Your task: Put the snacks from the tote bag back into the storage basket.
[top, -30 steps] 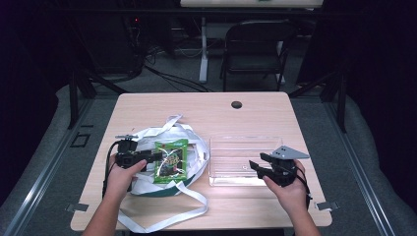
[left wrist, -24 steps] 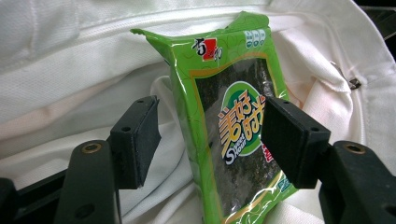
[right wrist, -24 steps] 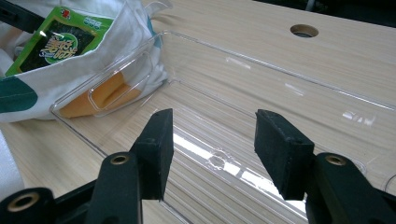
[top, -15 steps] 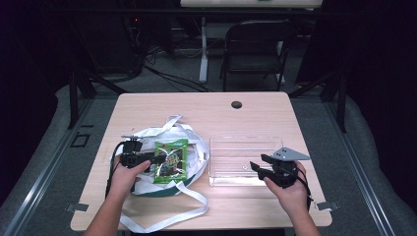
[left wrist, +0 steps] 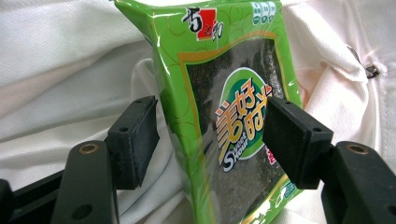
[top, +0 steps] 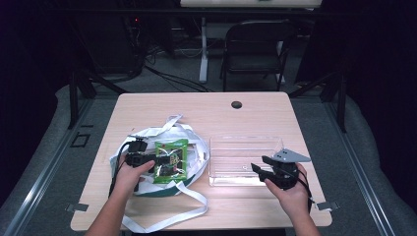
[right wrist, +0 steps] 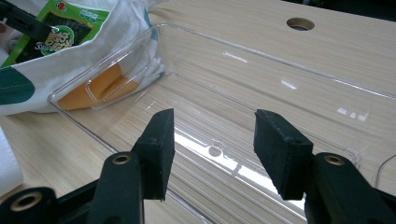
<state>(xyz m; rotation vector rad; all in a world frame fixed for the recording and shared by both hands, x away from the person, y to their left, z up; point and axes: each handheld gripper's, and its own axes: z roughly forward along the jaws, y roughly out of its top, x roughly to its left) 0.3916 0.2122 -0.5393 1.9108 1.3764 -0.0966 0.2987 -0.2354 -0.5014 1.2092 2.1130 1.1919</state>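
Note:
A green seaweed snack packet (top: 177, 147) lies on top of a white cloth bag (top: 147, 135) at the table's left. My left gripper (top: 164, 161) reaches in from the left, open. In the left gripper view the packet (left wrist: 224, 56) stands on edge between the jaws; the left pad (left wrist: 135, 140) is clear of it and the right pad (left wrist: 294, 140) is close against its printed face. A clear plastic tray (top: 246, 139) sits empty at the right. My right gripper (top: 259, 163) hovers open at its near right rim, with the tray floor (right wrist: 280, 93) beyond its jaws.
Long white straps (top: 167, 216) of the bag trail toward the table's front edge. An orange item (right wrist: 100, 88) shows through the tray wall, beside the bag (right wrist: 121, 28). A round cable hole (top: 236, 104) lies at the table's back. A folding chair (top: 255, 49) stands beyond the table.
My left gripper has moved a little to the right, bringing its jaws around the packet's edge. The right gripper has stayed at the tray.

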